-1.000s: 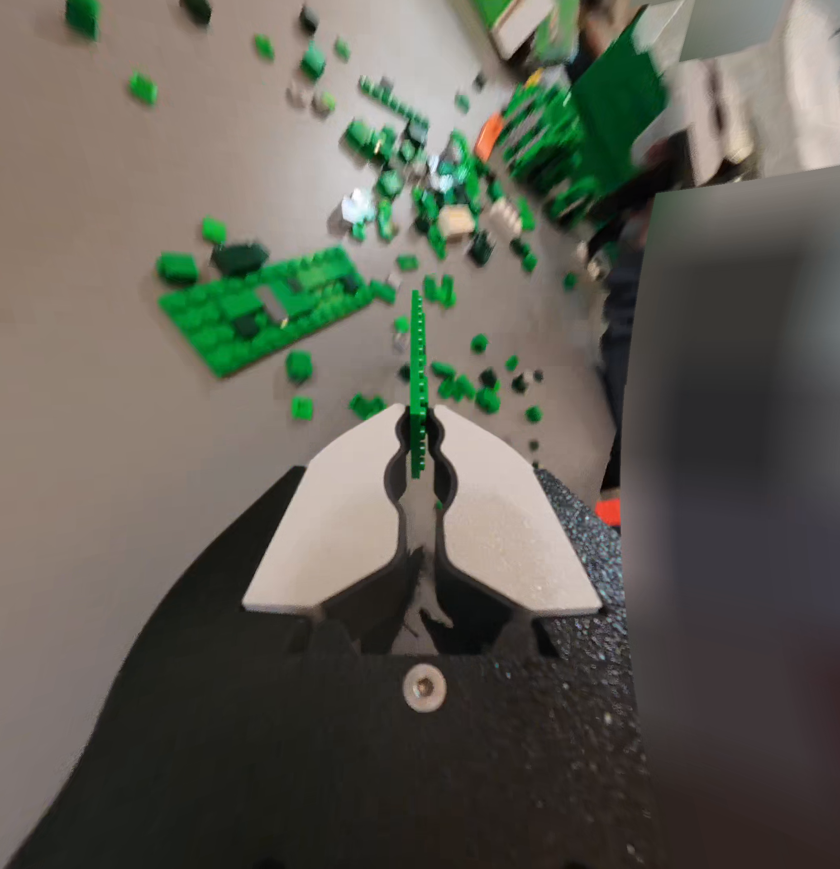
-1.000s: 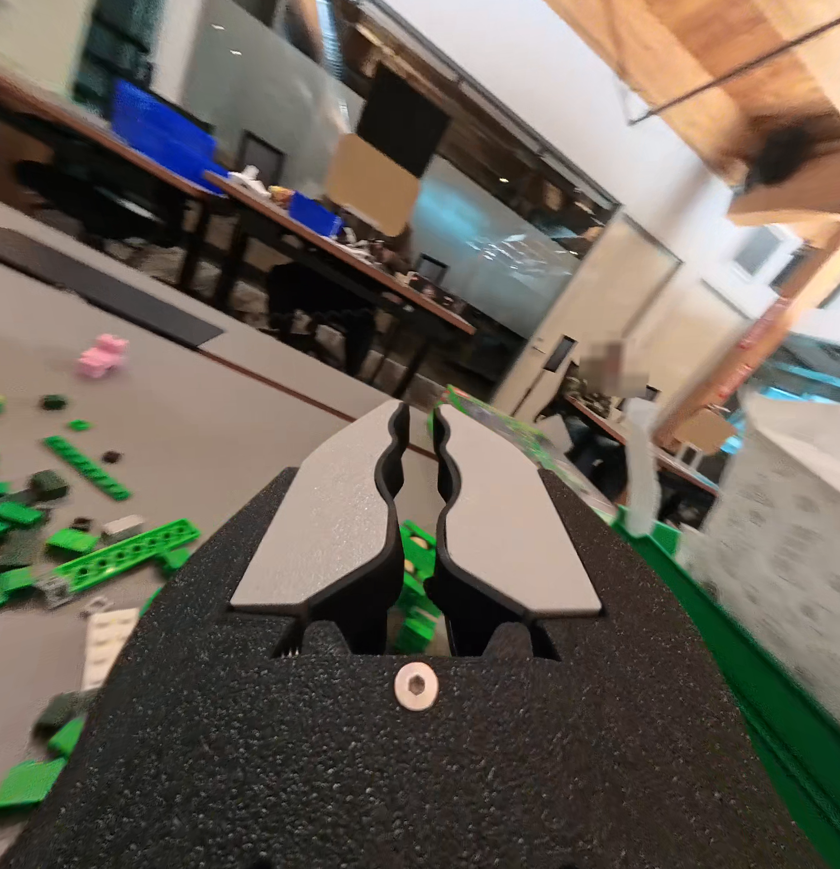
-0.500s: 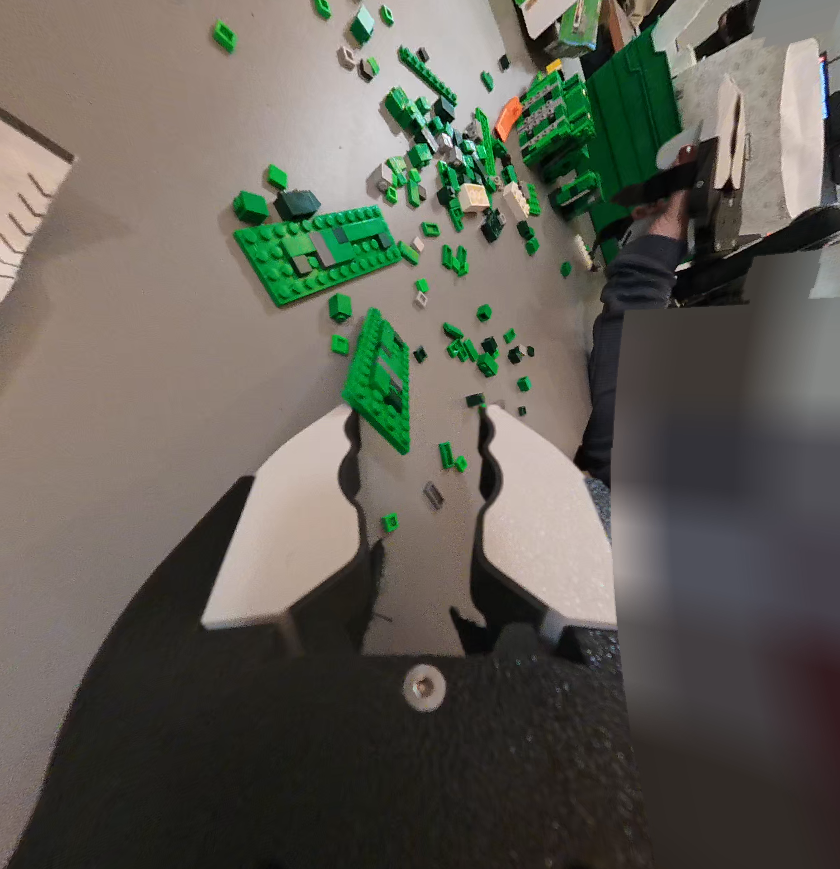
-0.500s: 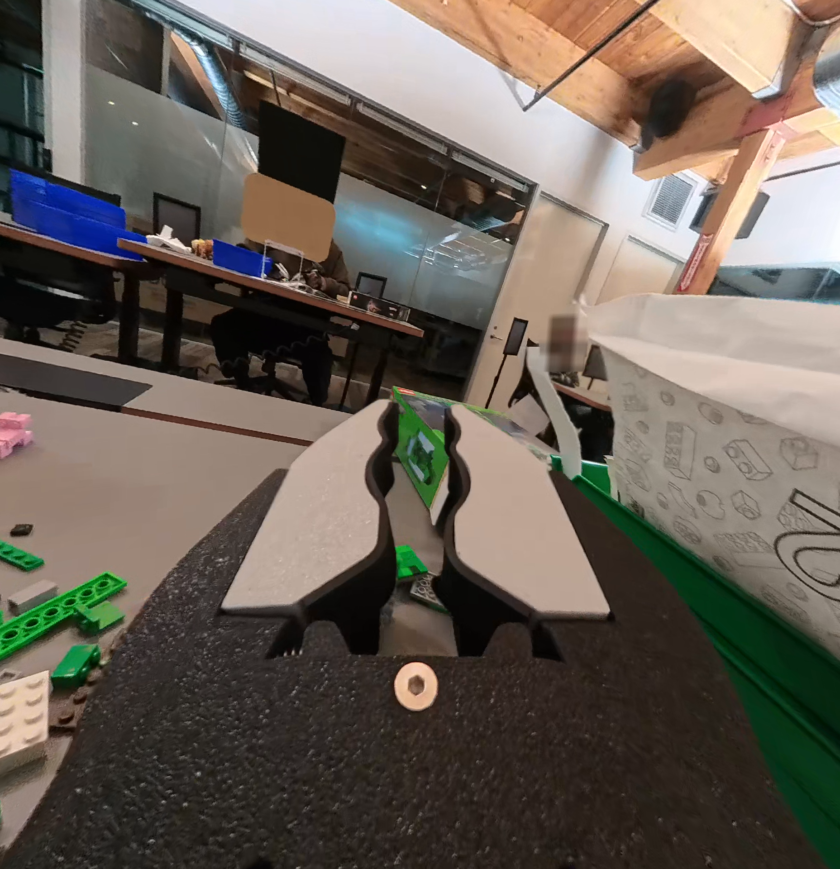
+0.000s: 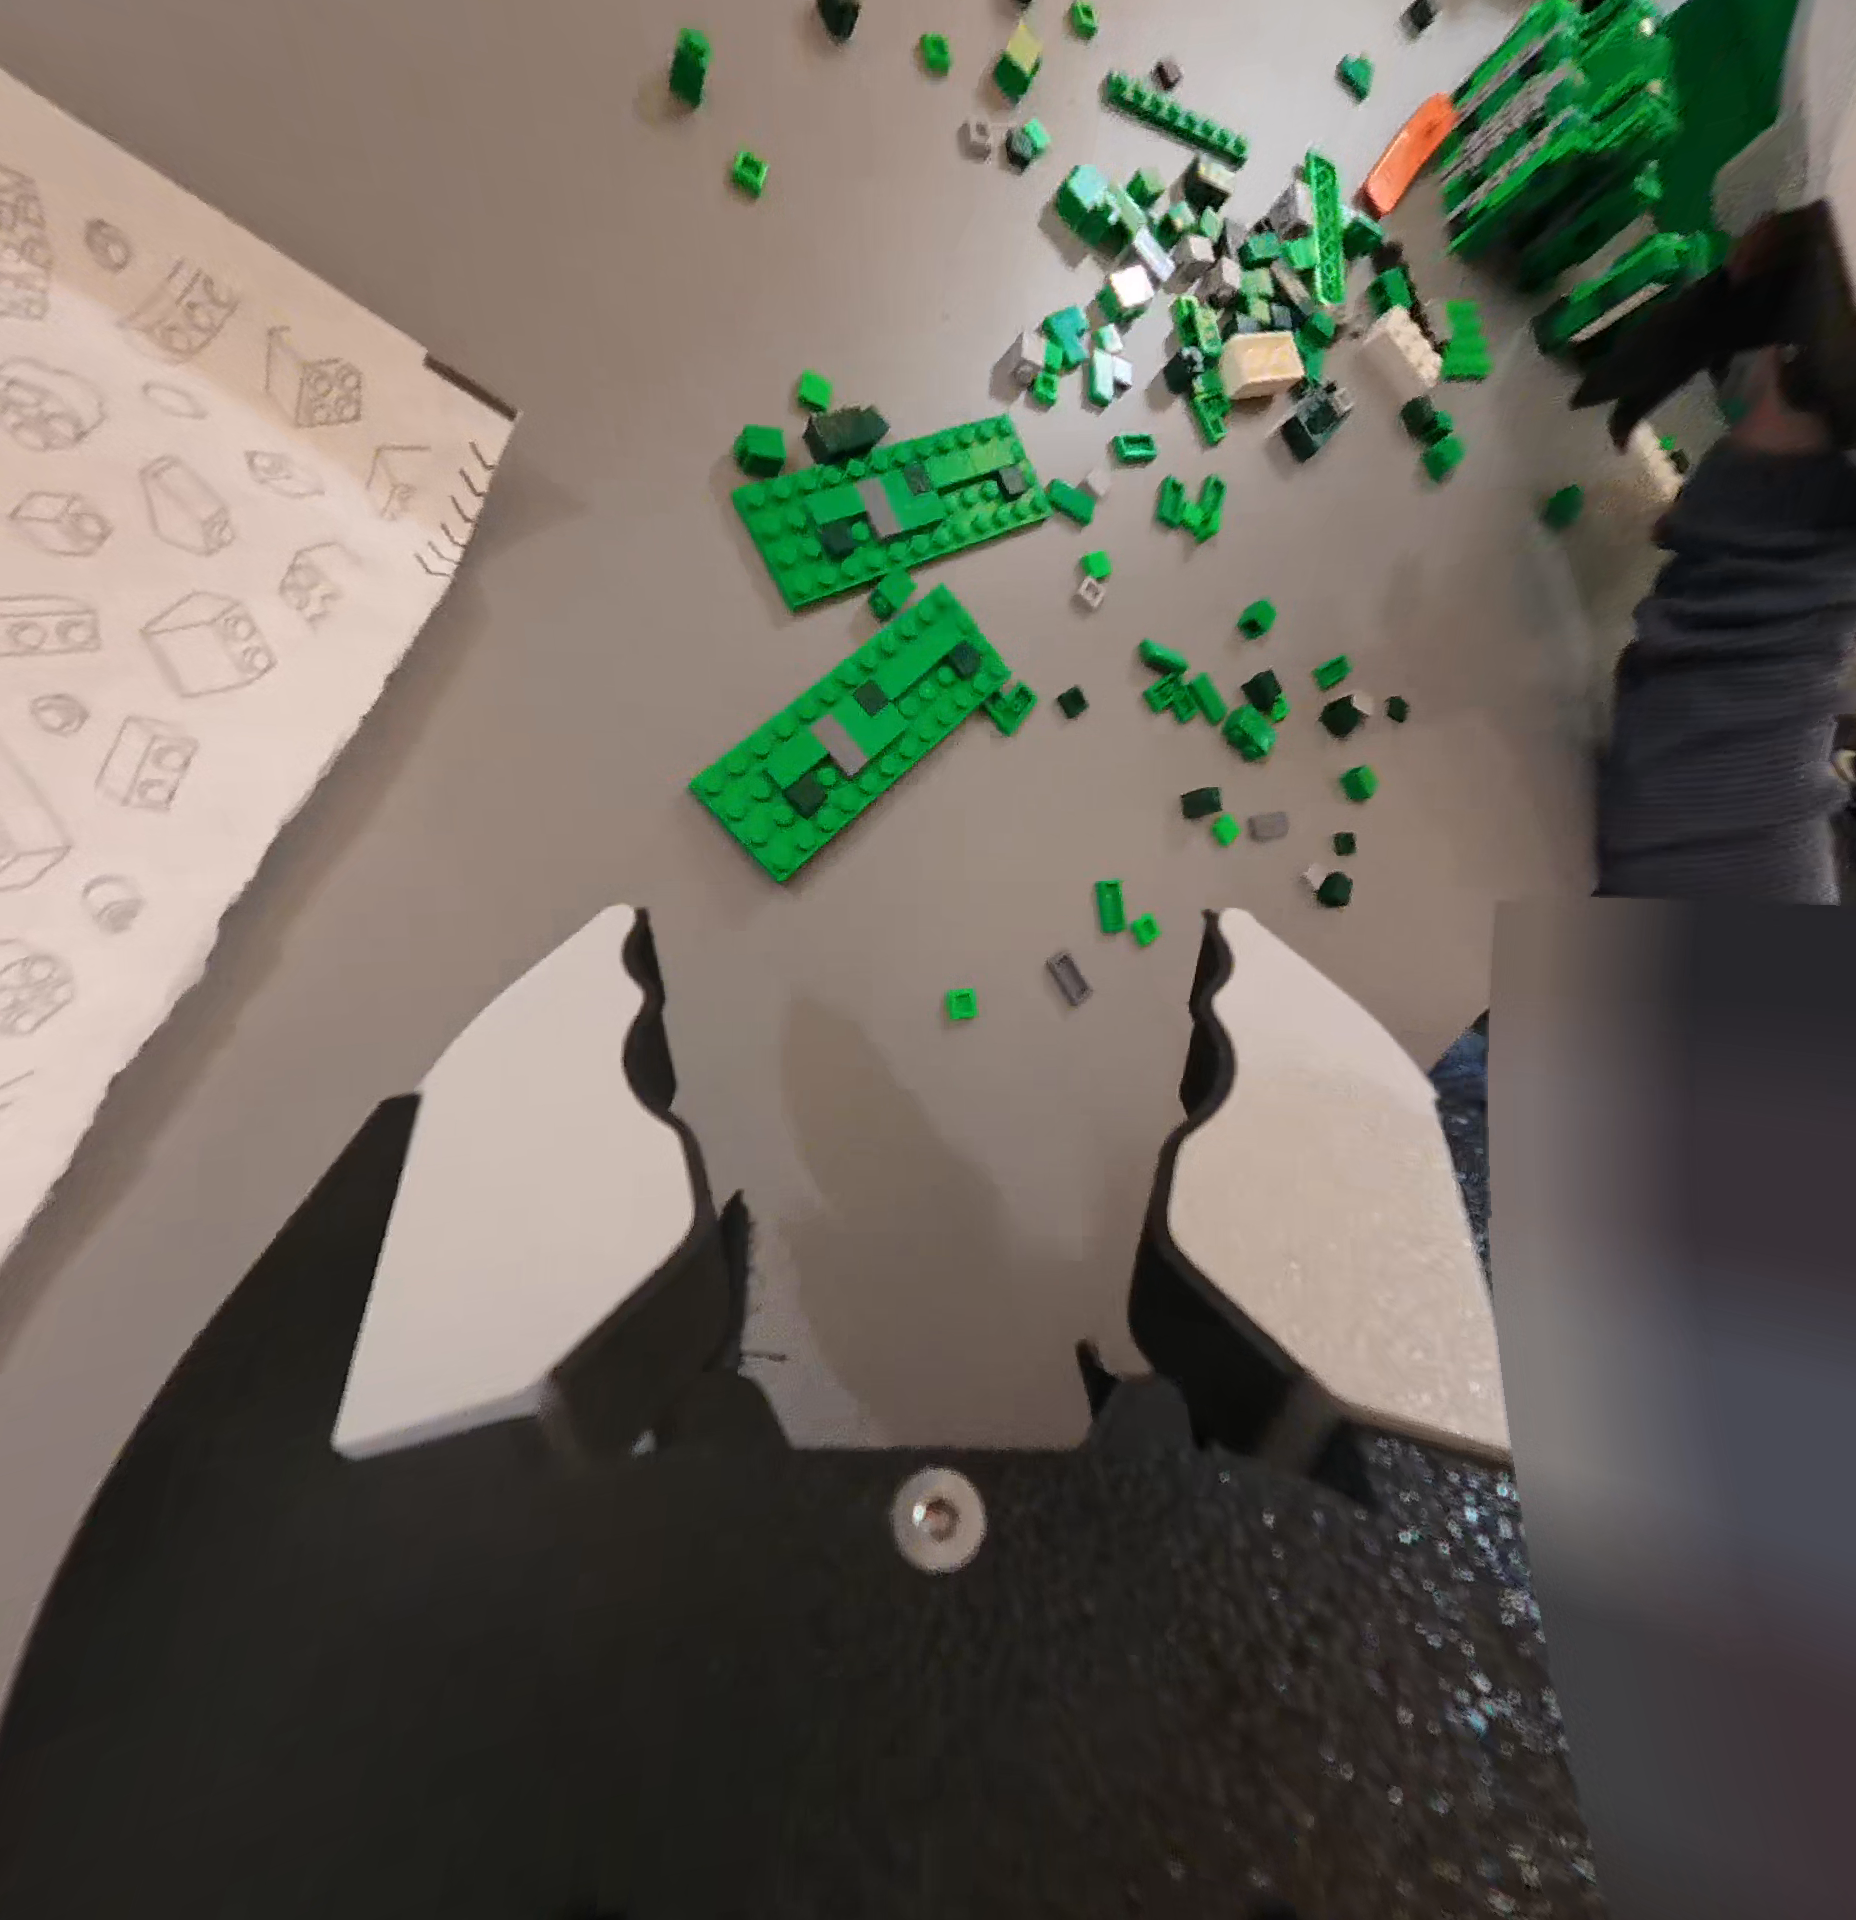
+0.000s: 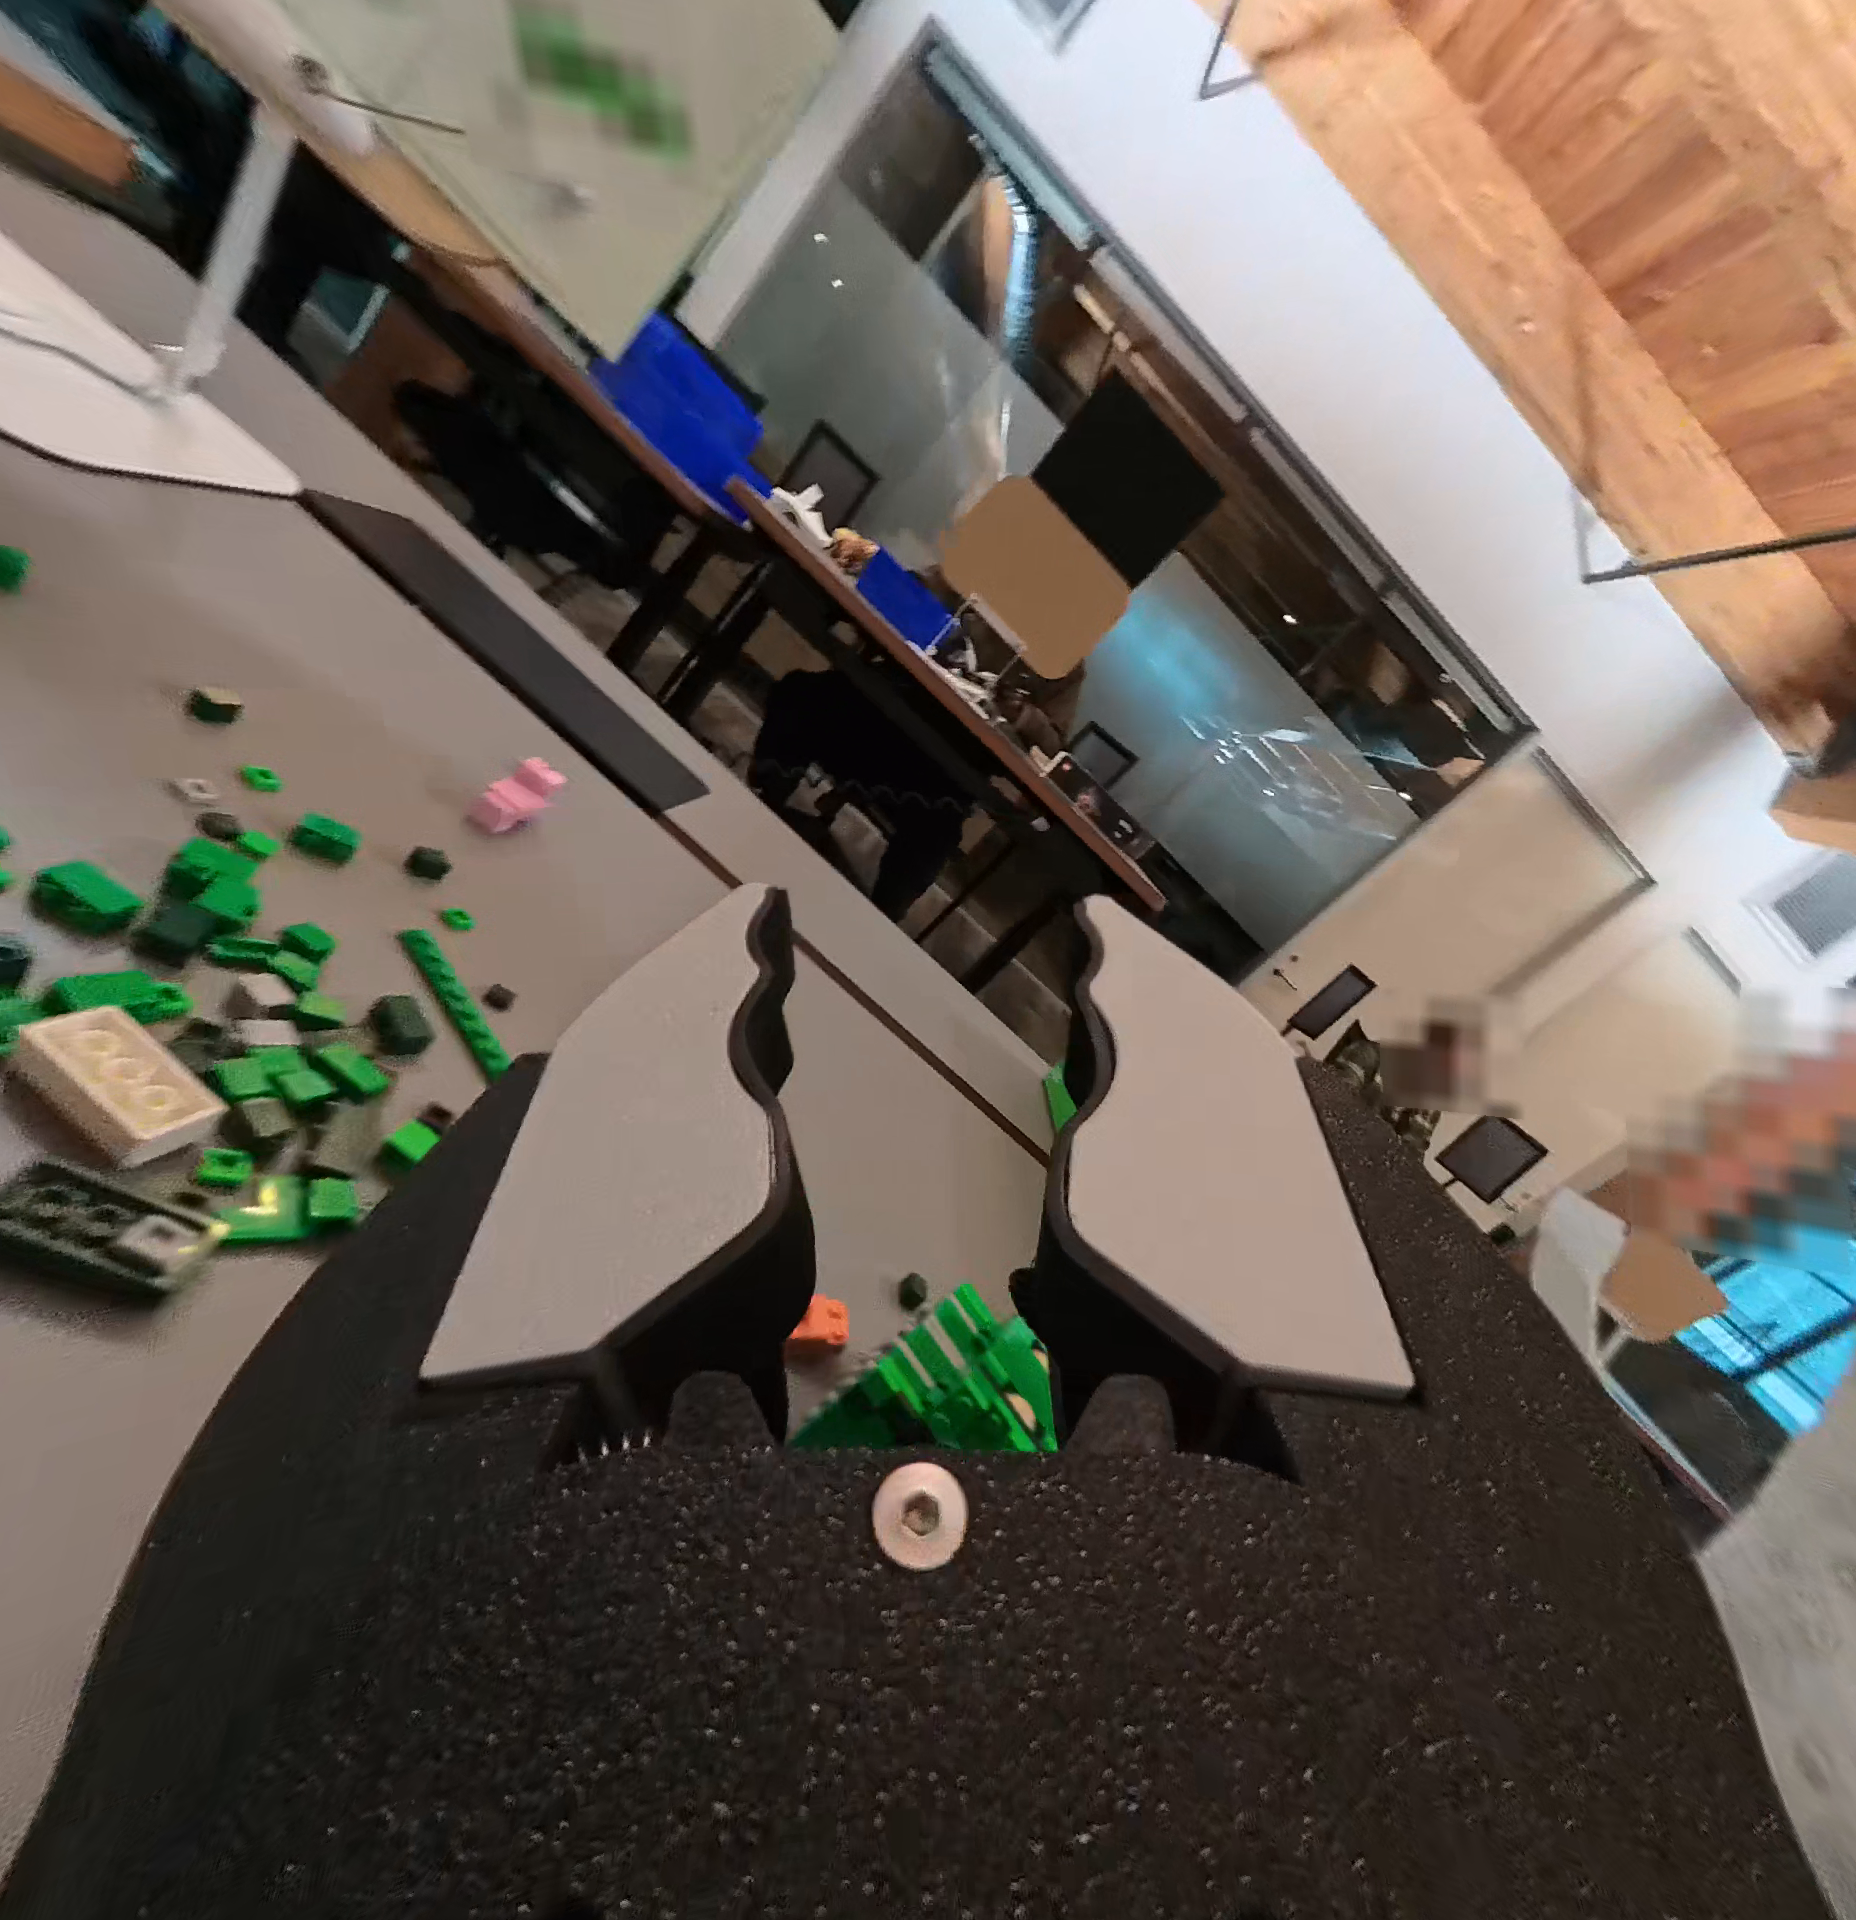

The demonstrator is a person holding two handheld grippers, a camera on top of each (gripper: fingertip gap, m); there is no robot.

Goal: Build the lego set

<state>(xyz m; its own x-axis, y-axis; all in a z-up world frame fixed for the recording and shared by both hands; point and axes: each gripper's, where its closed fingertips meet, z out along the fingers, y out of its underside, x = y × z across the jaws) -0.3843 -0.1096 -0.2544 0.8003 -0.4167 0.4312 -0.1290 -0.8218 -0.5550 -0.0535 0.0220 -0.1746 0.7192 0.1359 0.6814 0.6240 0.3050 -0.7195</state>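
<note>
Two green lego plates with small tiles on them lie flat on the grey table: a near plate [image 5: 851, 732] and a far plate [image 5: 888, 509]. My left gripper [image 5: 919, 920] is open wide and empty, held above the table just short of the near plate. My right gripper [image 6: 929, 914] is open and empty, tilted up toward the room. Below its fingers shows part of a green built assembly [image 6: 945, 1382] and an orange piece [image 6: 820, 1325]. A heap of loose green, grey and white bricks [image 5: 1215, 281] lies beyond the plates; it also shows in the right wrist view [image 6: 207, 1018].
A white paper bag printed with brick drawings [image 5: 155, 582] lies at the left. A person's dark sleeve [image 5: 1734, 675] is at the right edge. A green assembly and an orange piece [image 5: 1407, 166] sit at the far right. A pink figure [image 6: 513, 795] stands farther off. My right fingertips sit around 35 centimetres from my left ones. My right gripper is the nearer one to the orange piece [image 5: 1407, 166]: about 15 centimetres, against 40 centimetres.
My left gripper opened and let go of the green plate, which now lies flat beside the other plate. The left gripper drew back. My right gripper opened wider and tilted.
</note>
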